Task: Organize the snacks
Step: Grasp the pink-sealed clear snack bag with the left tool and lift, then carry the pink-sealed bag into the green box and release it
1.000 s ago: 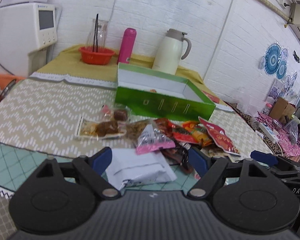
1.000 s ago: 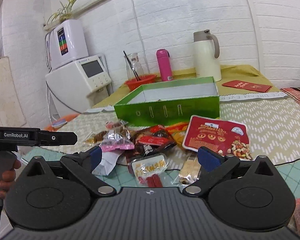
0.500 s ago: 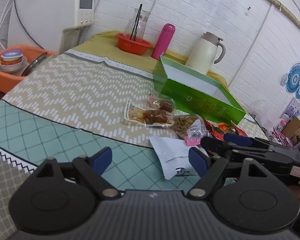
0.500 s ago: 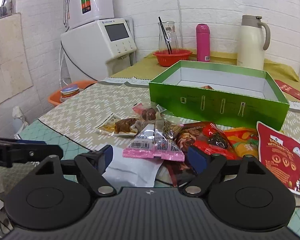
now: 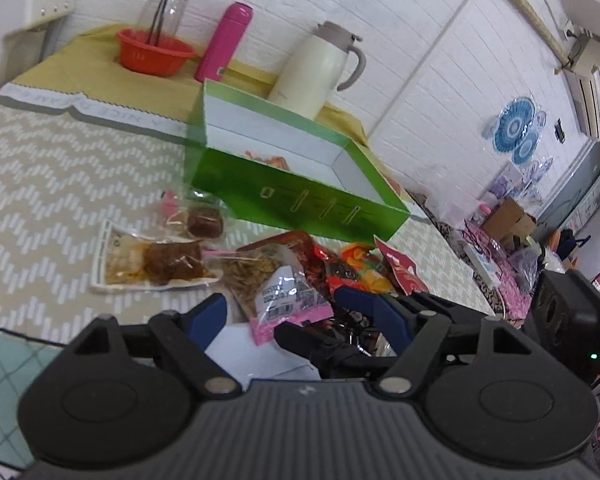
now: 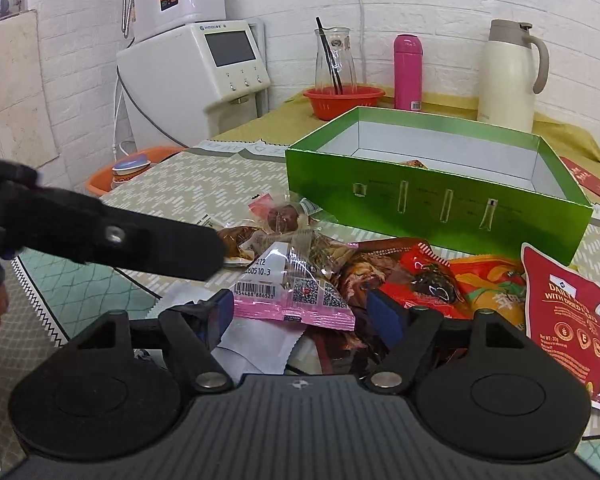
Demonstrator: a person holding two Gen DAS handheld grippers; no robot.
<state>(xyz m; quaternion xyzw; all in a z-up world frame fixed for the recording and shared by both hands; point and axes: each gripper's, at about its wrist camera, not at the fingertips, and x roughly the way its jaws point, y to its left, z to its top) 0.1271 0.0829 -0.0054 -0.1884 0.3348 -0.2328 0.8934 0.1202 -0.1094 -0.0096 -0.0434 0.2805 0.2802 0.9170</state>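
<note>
While both grippers (image 5: pixel 300 318) (image 6: pixel 302 314) gape empty, only right view shows nut pouch (image 6: pixel 572 324).

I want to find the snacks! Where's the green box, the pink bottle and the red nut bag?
green box (image 6: pixel 440 204), right wrist view, front wall.
pink bottle (image 6: pixel 408 72), right wrist view, middle of body.
red nut bag (image 6: pixel 568 320), right wrist view, printed front.

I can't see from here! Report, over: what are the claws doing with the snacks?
Both claws open, empty: left claw, right claw. Pink-edged snack packet between right claw's fingers, ungripped. Green box nearly empty. Left claw crosses close beside.
</note>
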